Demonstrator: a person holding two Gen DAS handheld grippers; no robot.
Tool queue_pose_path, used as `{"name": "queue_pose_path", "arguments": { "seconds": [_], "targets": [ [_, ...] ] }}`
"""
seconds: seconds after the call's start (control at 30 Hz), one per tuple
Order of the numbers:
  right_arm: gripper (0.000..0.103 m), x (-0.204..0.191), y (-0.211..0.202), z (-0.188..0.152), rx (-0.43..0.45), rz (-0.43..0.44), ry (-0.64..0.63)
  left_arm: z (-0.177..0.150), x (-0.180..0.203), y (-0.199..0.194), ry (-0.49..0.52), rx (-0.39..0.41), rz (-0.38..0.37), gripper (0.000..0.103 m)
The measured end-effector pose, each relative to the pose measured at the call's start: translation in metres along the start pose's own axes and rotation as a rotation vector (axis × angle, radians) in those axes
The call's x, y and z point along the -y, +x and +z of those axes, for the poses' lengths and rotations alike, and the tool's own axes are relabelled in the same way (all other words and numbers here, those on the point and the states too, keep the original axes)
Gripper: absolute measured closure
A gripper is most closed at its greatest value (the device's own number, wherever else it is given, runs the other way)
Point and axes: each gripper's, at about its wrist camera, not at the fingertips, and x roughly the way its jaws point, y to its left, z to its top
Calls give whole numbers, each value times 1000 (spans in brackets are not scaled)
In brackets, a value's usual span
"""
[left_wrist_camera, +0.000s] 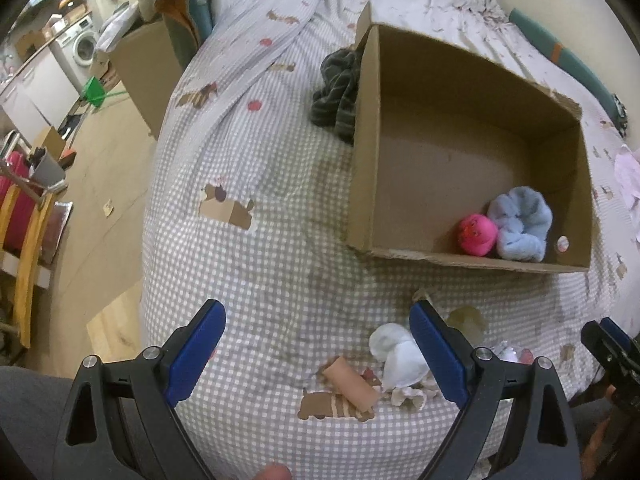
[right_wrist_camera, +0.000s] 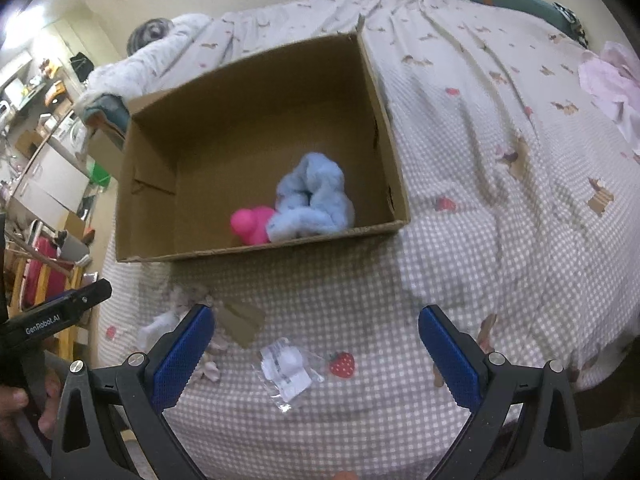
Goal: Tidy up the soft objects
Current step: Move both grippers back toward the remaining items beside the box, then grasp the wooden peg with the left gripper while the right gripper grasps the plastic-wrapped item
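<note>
the cardboard box [left_wrist_camera: 362,184] sits open-topped on the checked bedspread [left_wrist_camera: 260,264], its long axis running from the near edge away toward the pillows, mouth facing up. inside, in the near right corner, a pink soft toy [left_wrist_camera: 477,235] lies touching a fluffy blue cloth [left_wrist_camera: 520,226]; the rest of the box floor is bare. by my reading, two pieces are stowed and the step in hand is choosing the next one. loose things lie on the bed just in front of the box: a white soft bundle [left_wrist_camera: 394,350], a tan roll [left_wrist_camera: 351,388] lying slantwise with its long axis pointing up-left, and a clear plastic packet [right_wrist_camera: 286,372] beside a strawberry piece [right_wrist_camera: 342,364]. a dark striped cloth [left_wrist_camera: 336,92] is bunched against the box's far left wall. the left gripper [left_wrist_camera: 318,344] is spread wide and empty, the white bundle just beside its right finger. the right gripper [right_wrist_camera: 316,344] is likewise wide and empty over the packet. the next move likely calls for lowering one gripper squarely over a bundle and pinching it
</note>
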Motion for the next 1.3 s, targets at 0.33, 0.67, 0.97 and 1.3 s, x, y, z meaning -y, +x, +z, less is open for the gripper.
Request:
{"name": "queue_pose_path", "arguments": {
  "seconds": [0.33, 0.67, 0.97, 1.3],
  "targets": [
    [0, 5, 8, 3, -25, 7, 42, -17, -20, 45, -164, -221, -108, 35],
    [0, 1, 8, 3, -28, 6, 32, -46, -8, 80, -185, -389, -145, 56],
    [0, -6, 13, 0, -38, -9, -6, -41, 13, 88, -109, -359, -125, 94],
    [0, 4, 30, -8, -174, 49, 9, -23, -21, 57, -94, -264, -13, 98]
  ]
}}
